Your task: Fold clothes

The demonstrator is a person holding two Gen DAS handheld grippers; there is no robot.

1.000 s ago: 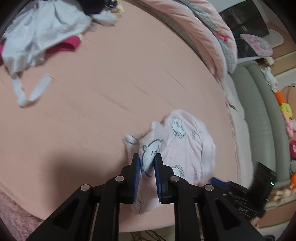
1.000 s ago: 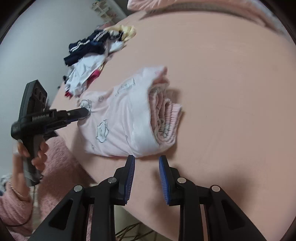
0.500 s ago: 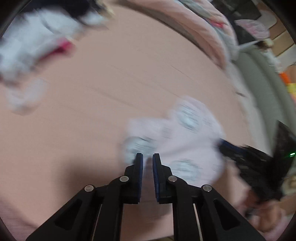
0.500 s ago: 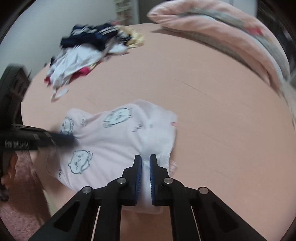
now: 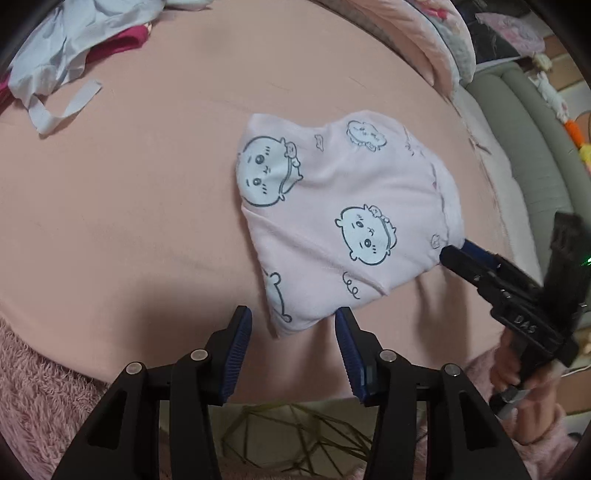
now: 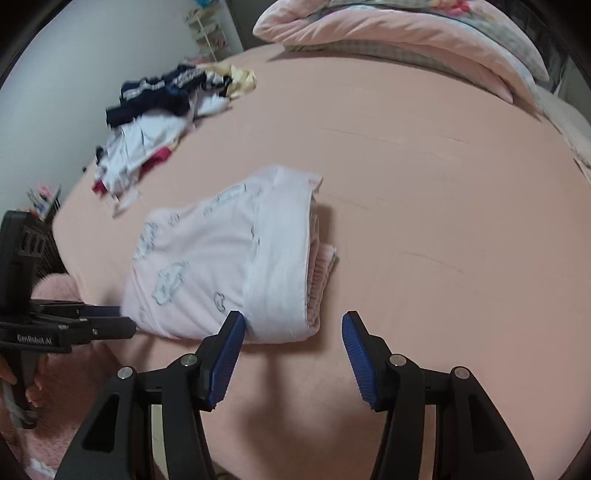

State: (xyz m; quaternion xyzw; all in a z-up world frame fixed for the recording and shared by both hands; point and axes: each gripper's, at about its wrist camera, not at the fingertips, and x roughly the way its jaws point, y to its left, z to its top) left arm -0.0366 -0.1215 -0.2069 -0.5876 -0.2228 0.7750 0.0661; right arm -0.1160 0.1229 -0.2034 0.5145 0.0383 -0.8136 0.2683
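Observation:
A pale pink garment point(image 5: 343, 214) printed with cartoon faces lies folded on the pink bed sheet point(image 5: 129, 184). My left gripper point(image 5: 293, 326) is open just short of its near corner, with nothing between the fingers. In the right wrist view the garment point(image 6: 207, 266) shows its white waistband rolled at the right end. My right gripper point(image 6: 293, 323) stands open in front of that band, its left pad touching the cloth edge. Each gripper shows in the other's view: the right gripper point(image 5: 448, 253) at the garment's right corner, the left gripper point(image 6: 125, 323) at its lower left corner.
A pile of unfolded clothes point(image 6: 155, 122) in white, navy, red and yellow lies at the bed's far left, with a white strap point(image 5: 62, 107) trailing out. A rolled quilt point(image 6: 406, 33) lines the far edge. A grey sofa point(image 5: 535, 147) stands beyond the bed.
Half a second ago both grippers were closed at the garment. Both are now open and drawn back a little, and the garment lies flat and folded on the sheet.

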